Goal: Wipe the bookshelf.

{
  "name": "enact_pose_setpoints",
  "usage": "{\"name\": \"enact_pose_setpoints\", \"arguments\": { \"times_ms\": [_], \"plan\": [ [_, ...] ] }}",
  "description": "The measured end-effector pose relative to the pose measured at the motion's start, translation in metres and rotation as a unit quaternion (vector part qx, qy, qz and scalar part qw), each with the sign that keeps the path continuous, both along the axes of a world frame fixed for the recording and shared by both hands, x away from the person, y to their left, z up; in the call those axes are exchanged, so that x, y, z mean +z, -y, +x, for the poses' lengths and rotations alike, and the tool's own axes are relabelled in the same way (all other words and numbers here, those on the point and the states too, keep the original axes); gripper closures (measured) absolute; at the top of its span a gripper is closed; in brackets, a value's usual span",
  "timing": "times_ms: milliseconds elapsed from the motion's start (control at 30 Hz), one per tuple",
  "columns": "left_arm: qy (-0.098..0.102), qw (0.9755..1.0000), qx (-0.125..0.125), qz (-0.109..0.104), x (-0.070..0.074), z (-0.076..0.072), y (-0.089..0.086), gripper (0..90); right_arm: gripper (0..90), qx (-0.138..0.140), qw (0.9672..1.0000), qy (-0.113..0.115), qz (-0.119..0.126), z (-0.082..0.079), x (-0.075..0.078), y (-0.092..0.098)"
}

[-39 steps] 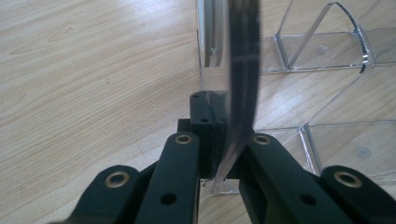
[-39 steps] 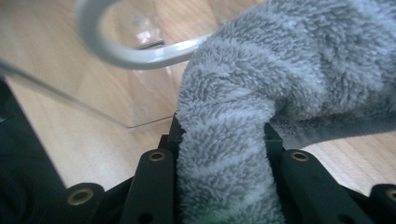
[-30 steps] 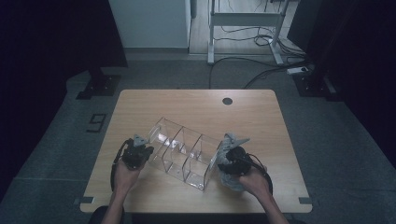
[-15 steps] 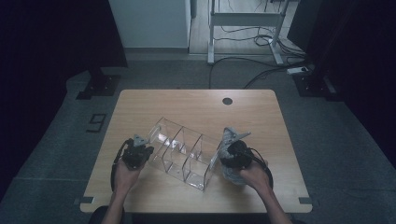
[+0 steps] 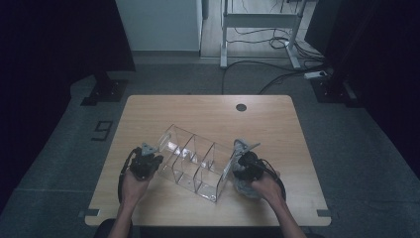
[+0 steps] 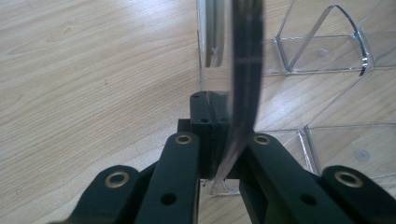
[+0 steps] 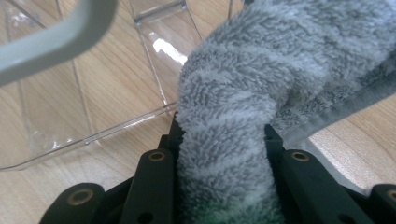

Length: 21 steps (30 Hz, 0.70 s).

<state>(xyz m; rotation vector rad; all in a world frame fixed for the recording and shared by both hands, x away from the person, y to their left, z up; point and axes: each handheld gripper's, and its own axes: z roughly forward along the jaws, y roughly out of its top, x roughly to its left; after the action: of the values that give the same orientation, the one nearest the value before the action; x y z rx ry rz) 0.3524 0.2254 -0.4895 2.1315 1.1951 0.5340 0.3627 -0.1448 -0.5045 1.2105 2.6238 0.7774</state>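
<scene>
A clear plastic organiser (image 5: 195, 158) with three compartments lies slantwise on the wooden table (image 5: 208, 114). My left gripper (image 5: 151, 159) is shut on the organiser's left end wall; in the left gripper view the clear wall (image 6: 243, 93) stands edge-on between the closed jaws of the left gripper (image 6: 215, 126). My right gripper (image 5: 238, 163) is at the organiser's right end, shut on a grey striped fluffy cloth (image 5: 242, 184). In the right gripper view the cloth (image 7: 243, 107) bulges up between the jaws of the right gripper (image 7: 220, 133), with the clear organiser (image 7: 93, 93) just beyond.
A round cable hole (image 5: 241, 107) sits near the table's far edge. Beyond the table stand a white desk frame (image 5: 257, 29) and floor cables (image 5: 277, 74). Bare table top lies behind the organiser and along the front edge.
My right hand has moved slightly down and nearer the organiser's right end with the cloth. The left hand and the organiser stayed put.
</scene>
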Motion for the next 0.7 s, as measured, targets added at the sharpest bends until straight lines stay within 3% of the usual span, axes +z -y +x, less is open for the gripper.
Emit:
{"name": "enact_pose_setpoints", "arguments": {
  "times_ms": [300, 700],
  "plan": [
    [0.002, 0.9999, 0.01, 0.0, 0.0, 0.0, 0.002, 87.3, 67.3, 0.006, 1.0, -0.003, -0.005, 0.001, -0.006, -0.002],
    [0.005, 0.9998, 0.019, 0.007, -0.001, 0.0, 0.004, 87.3, 67.2, 0.032, 0.9995, 0.002, 0.004, -0.013, -0.003, -0.007]
  ]
}}
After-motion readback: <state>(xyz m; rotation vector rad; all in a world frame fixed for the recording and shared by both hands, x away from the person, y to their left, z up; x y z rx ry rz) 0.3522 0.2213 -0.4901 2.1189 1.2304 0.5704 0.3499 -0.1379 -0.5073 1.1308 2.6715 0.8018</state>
